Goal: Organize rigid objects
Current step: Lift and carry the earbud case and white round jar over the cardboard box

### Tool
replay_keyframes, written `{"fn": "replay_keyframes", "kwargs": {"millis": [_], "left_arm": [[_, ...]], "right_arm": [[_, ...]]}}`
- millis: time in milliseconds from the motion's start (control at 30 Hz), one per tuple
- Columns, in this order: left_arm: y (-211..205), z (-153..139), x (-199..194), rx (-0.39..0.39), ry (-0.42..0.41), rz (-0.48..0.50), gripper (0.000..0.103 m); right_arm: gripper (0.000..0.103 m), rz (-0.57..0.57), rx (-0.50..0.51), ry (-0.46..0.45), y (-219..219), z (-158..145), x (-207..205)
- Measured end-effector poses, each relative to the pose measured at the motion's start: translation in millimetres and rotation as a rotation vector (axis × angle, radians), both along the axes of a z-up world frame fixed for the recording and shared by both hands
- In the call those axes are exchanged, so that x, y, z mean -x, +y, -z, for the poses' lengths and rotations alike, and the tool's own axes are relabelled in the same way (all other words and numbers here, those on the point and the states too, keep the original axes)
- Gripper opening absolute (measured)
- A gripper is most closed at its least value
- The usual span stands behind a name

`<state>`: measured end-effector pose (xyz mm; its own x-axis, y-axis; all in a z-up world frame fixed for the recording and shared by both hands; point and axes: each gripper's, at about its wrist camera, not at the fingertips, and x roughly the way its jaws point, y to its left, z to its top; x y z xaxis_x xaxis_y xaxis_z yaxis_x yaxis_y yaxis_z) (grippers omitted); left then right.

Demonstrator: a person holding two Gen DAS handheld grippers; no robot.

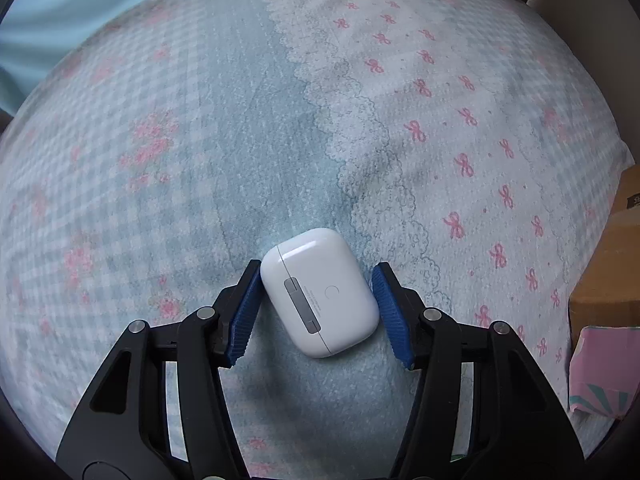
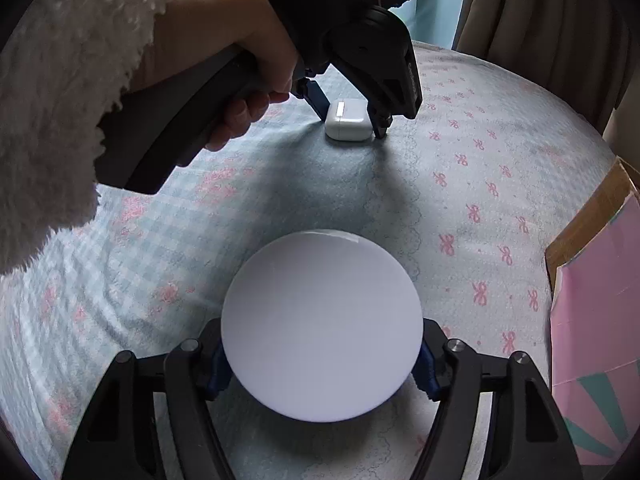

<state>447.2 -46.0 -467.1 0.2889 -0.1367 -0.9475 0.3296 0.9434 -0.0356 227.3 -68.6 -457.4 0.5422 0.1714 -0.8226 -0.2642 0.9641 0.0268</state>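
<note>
A white earbud case [image 1: 320, 292] lies askew on the bow-patterned bed sheet [image 1: 440, 120], hinge side up. My left gripper [image 1: 318, 266] stands over it, and its blue pads [image 1: 244, 312] touch the case's two sides, so it is shut on the case. The right wrist view shows the same case [image 2: 346, 122] between the left gripper [image 2: 350, 124], which a hand [image 2: 240, 72] in a fluffy white sleeve holds. My right gripper [image 2: 322, 360] is shut on a white round object [image 2: 322, 324]. That object hides most of its blue pads [image 2: 426, 368].
A brown cardboard box [image 1: 604, 276] stands at the bed's right edge [image 2: 592, 208]. A pink sheet with a teal pattern [image 2: 596, 340] leans in it. Beige curtains [image 2: 540, 20] hang beyond the bed's far side. The sheet between the two objects is bare.
</note>
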Motion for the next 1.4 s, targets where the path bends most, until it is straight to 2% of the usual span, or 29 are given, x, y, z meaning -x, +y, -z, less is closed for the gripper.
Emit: {"fn": "replay_keyframes", "kwargs": {"millis": [300,700,800,967,1000,1200,1400], "left_arm": [[8,-19,2,0.047,0.014,-0.002,0.051],[12,-79,31,0.156,-0.016,-0.003,0.050],[8,-104,41,0.178,-0.029,0.015,0.049],[-2,-155,69,0.232,-0.053,0.082,0.045],[-6,-162,74,0.246,-0.051,0.098,0.042],[-31,-189,109,0.324,-0.027,0.158,0.040],[-79,-227,141,0.397,-0.030,0.244,0.040]], "right_arm": [[0.066,0.018,-0.017,0.007,-10,-7,-7],[0.066,0.083,-0.026,-0.013,-21,-37,11],[0.066,0.107,-0.034,-0.023,-27,-56,15],[0.066,0.168,-0.064,-0.042,-48,-104,27],[0.066,0.188,-0.068,-0.049,-54,-114,31],[0.066,0.325,-0.051,-0.101,-95,-172,63],[0.066,0.478,-0.080,-0.124,-151,-220,91]]}}
